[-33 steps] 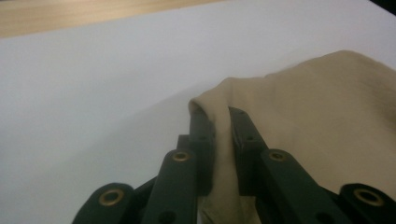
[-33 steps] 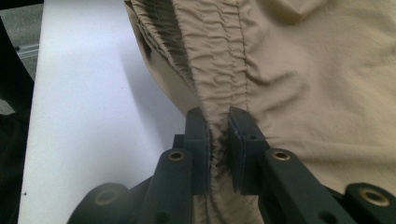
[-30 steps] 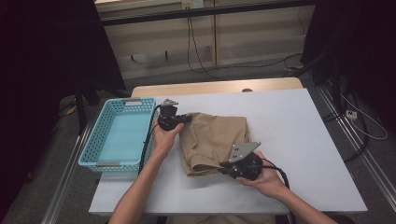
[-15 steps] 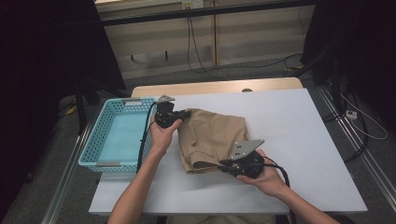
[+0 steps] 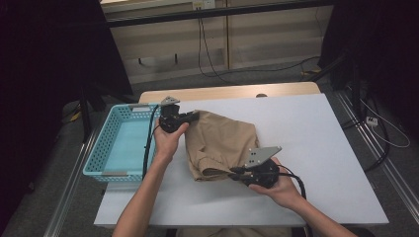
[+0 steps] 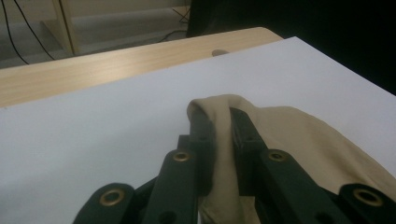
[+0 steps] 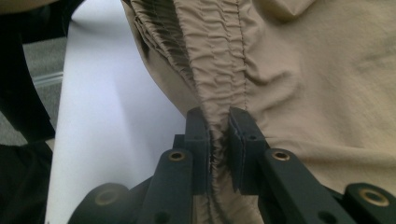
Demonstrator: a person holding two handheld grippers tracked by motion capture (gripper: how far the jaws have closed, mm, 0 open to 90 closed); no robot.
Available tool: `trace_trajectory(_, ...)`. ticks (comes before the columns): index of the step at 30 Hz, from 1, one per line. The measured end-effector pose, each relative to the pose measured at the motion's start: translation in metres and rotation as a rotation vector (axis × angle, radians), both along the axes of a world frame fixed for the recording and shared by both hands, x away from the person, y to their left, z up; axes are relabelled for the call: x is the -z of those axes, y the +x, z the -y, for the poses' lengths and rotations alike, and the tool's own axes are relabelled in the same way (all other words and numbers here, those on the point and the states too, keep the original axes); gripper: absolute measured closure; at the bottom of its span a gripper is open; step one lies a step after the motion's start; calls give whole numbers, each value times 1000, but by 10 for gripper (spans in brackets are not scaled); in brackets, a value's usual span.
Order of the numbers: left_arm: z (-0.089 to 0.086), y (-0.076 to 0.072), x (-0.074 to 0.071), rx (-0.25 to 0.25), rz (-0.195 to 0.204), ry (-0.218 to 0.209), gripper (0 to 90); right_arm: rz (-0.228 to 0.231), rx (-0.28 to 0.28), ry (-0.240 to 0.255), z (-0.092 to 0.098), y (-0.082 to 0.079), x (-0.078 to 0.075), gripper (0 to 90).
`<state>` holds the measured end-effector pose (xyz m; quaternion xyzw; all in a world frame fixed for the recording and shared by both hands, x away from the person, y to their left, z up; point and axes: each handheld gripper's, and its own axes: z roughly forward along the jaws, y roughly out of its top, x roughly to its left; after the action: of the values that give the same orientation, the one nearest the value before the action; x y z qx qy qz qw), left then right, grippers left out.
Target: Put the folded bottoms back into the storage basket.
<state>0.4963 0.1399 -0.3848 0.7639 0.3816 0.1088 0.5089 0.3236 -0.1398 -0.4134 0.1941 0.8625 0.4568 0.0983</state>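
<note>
Centrally on the white table (image 5: 326, 148): a tan garment (image 5: 222, 140), crumpled and partly folded, touching the tabletop. Just left of it, a light blue basket (image 5: 101, 155), sitting at the table's left edge with part of it overhanging.

Left gripper (image 5: 193, 116) at the garment's upper-left corner, held in the person's left hand (image 5: 168, 140) — jaws clamped on a fold of the tan cloth. Seen along the jaws in the left gripper view: left gripper (image 6: 219, 126) with the fabric (image 6: 289, 135) draped up over and between the two black jaws, white table (image 6: 107, 126) beyond and a wooden edge strip (image 6: 93, 65) at the far side.

Right gripper (image 5: 234, 173) at the garment's lower edge, near the front of the table, gripped in the right hand (image 5: 279, 187), grey three-cornered plate (image 5: 262, 155) on top. Closed on the cloth as well — in the right gripper view, right gripper (image 7: 218, 126) pinching a gathered, elastic-looking band (image 7: 219, 56) of the garment between its jaws, smoother tan cloth to one side, bare table (image 7: 107, 116) to the other.

Both grippers well apart, one at each end of the garment. Black cables trailing from each toward the person.
</note>
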Motion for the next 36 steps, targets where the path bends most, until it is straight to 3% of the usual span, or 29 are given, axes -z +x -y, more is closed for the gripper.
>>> trace_trajectory(16,-12,-2,-17,12,21,-41,820,28,-8,16,-11,-3,-13,793)
trace_trajectory(36,-37,-6,-37,-25,69,-71,820,66,-43,48,-28,9,-29,794)
